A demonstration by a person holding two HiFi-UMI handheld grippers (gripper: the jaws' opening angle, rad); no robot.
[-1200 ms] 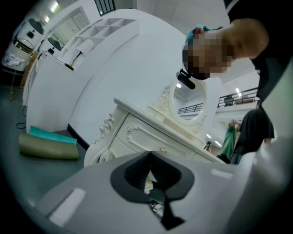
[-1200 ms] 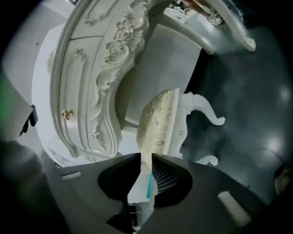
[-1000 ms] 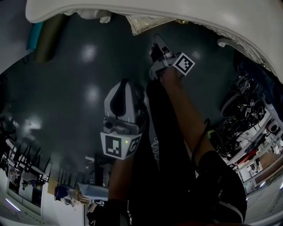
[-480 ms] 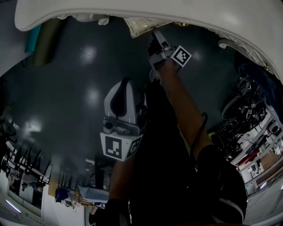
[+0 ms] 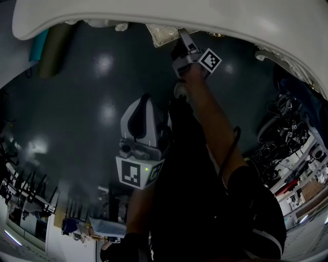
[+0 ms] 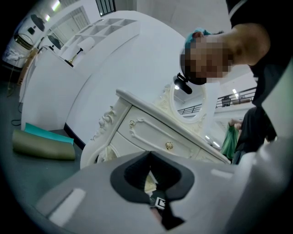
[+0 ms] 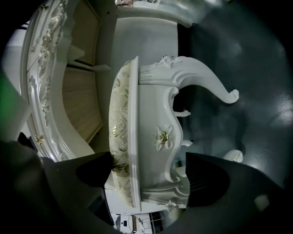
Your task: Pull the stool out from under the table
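The white carved stool [image 7: 155, 114] with its cream and gold cushion stands part way under the white dressing table [image 5: 154, 13]; only a corner of the stool [image 5: 163, 34] shows in the head view. My right gripper [image 7: 149, 171] reaches to the seat's edge. Its jaws are opening, with the seat rim between them and neither pad pressing on it. In the head view the right gripper [image 5: 180, 45] is just below the table's edge. My left gripper [image 5: 144, 100] hangs back over the dark floor, shut and empty. In its own view, the left gripper [image 6: 151, 183] points at the table's drawers [image 6: 155, 132].
A rolled green mat [image 5: 54, 46] lies on the floor at the left beside the table. Cables and shelving [image 5: 287, 138] crowd the right side. A curved table leg [image 7: 206, 80] stands close to the stool. The person's legs fill the lower middle of the head view.
My right gripper has slid a little further toward the table's edge. The table rim fills more of the top of the head view. My left gripper has hardly moved.
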